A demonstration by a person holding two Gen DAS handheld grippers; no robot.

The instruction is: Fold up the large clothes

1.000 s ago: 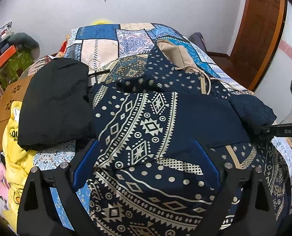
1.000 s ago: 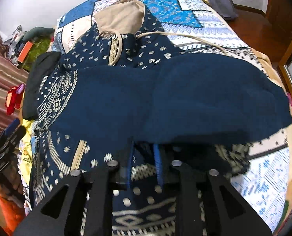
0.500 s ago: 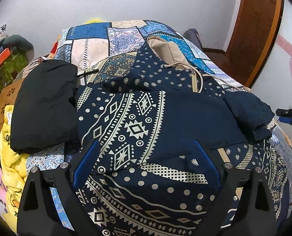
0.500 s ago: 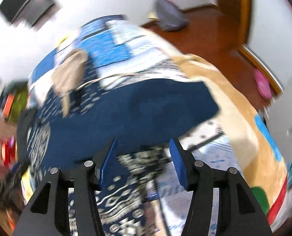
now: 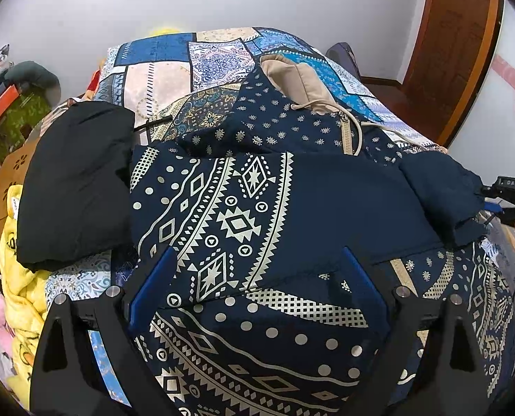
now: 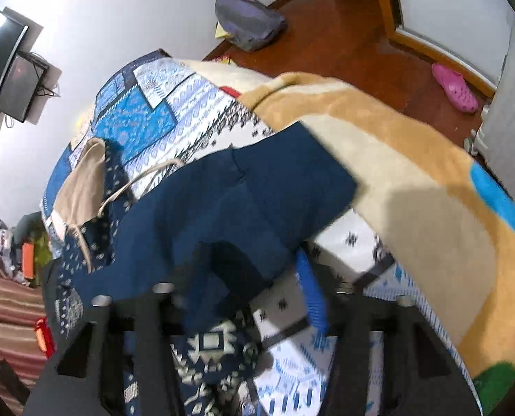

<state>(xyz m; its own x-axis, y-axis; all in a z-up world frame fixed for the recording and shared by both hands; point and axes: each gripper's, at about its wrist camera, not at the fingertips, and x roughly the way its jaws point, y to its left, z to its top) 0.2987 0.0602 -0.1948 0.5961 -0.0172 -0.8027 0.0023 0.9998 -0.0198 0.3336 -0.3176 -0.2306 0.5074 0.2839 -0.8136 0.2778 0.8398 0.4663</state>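
A navy hoodie with a white geometric print [image 5: 243,215] lies on the bed, its beige-lined hood [image 5: 302,79] toward the far end. One sleeve is folded across its front. My left gripper [image 5: 257,287] is open and empty, hovering over the lower body of the hoodie. My right gripper [image 6: 257,274] is open, its jaws wide around the plain navy sleeve end [image 6: 243,208]; the left finger is hidden behind the cloth. In the left wrist view the right gripper [image 5: 500,204] sits at the sleeve cuff at the right edge.
A folded black garment [image 5: 73,180] lies left of the hoodie, with yellow clothes [image 5: 18,294] below it. A patchwork bedspread [image 5: 174,72] and a tan blanket [image 6: 413,173] cover the bed. A bag [image 6: 247,17] and a pink shoe [image 6: 455,86] lie on the wooden floor.
My right gripper opened, swung to the right and now sits at the sleeve end near the bed's right edge. The left gripper stayed open and shifted only slightly.
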